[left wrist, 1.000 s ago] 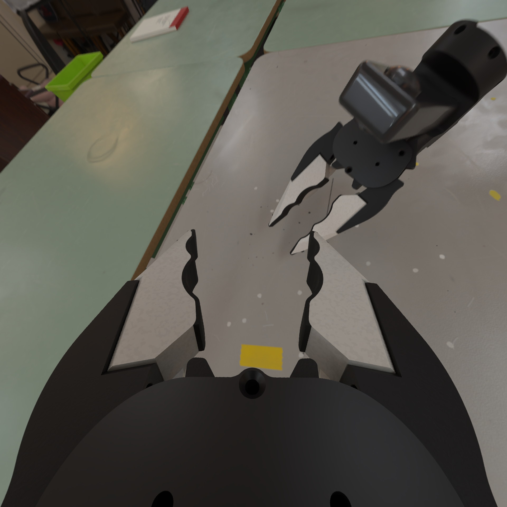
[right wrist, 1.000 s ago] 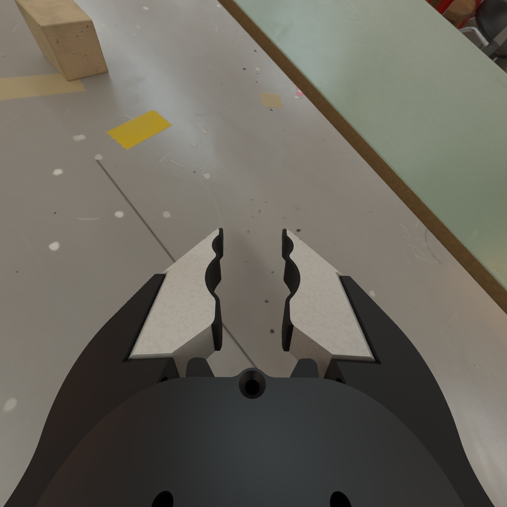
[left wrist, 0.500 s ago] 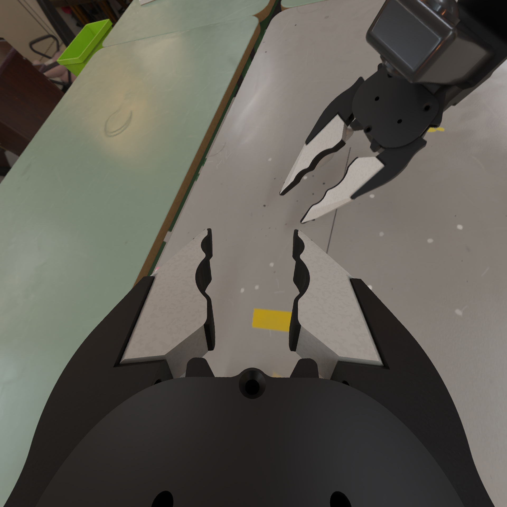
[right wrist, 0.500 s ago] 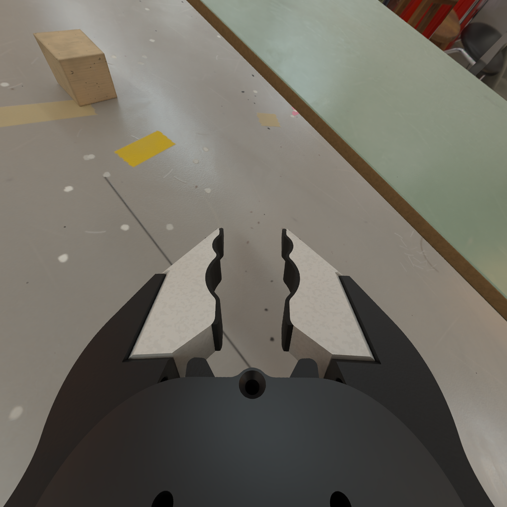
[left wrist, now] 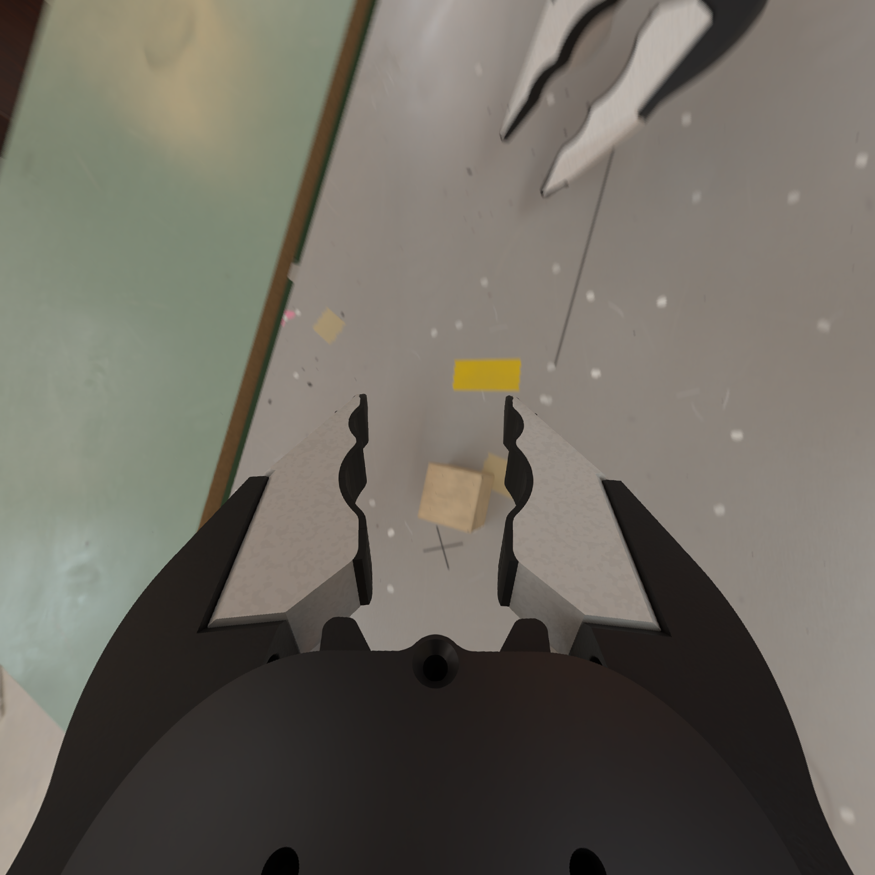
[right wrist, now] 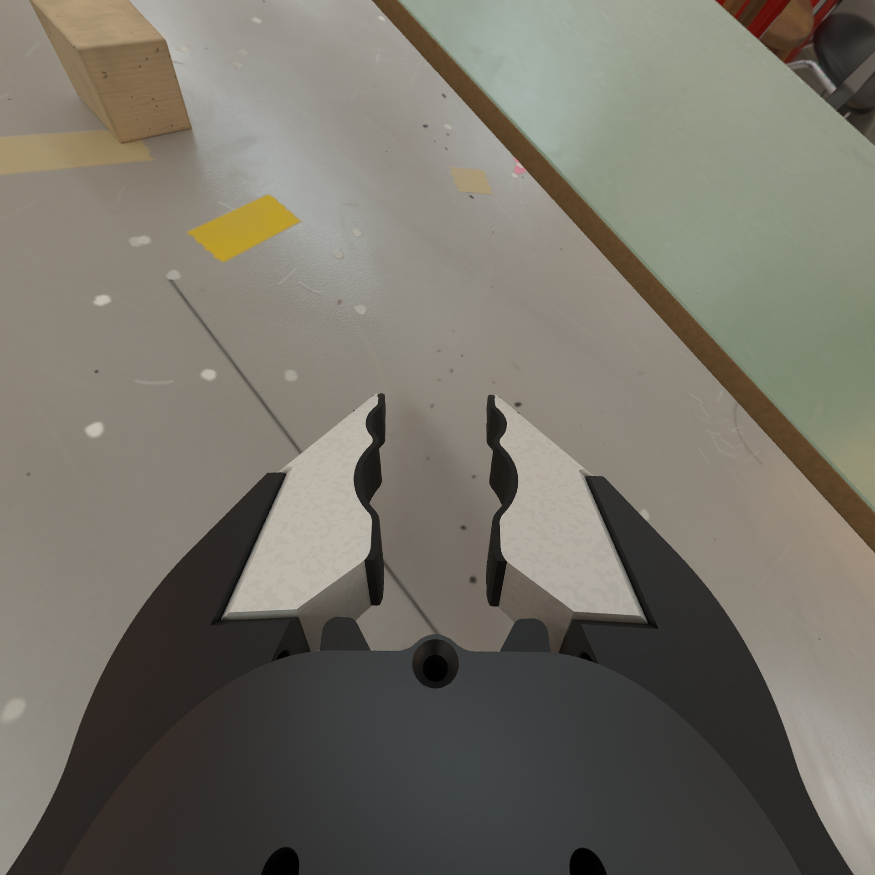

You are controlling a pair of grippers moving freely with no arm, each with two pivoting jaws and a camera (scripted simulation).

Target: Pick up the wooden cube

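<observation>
The pale tan wooden cube [left wrist: 450, 502] shows fine grain and a few dark specks, clearest in the upper left of the right wrist view [right wrist: 118, 71]. The grey table top [left wrist: 710, 331] is speckled with white and dark dots and crossed by 1 thin dark line. A bright yellow rectangular tape patch [left wrist: 486, 374] lies at frame centre; a beige tape strip [right wrist: 71, 151] and a small beige square patch [right wrist: 471, 180] are duller. The neighbouring pale green table top [right wrist: 686, 142] has a brown edge. Both grippers have black bodies with mottled off-white fingers [right wrist: 322, 511].
</observation>
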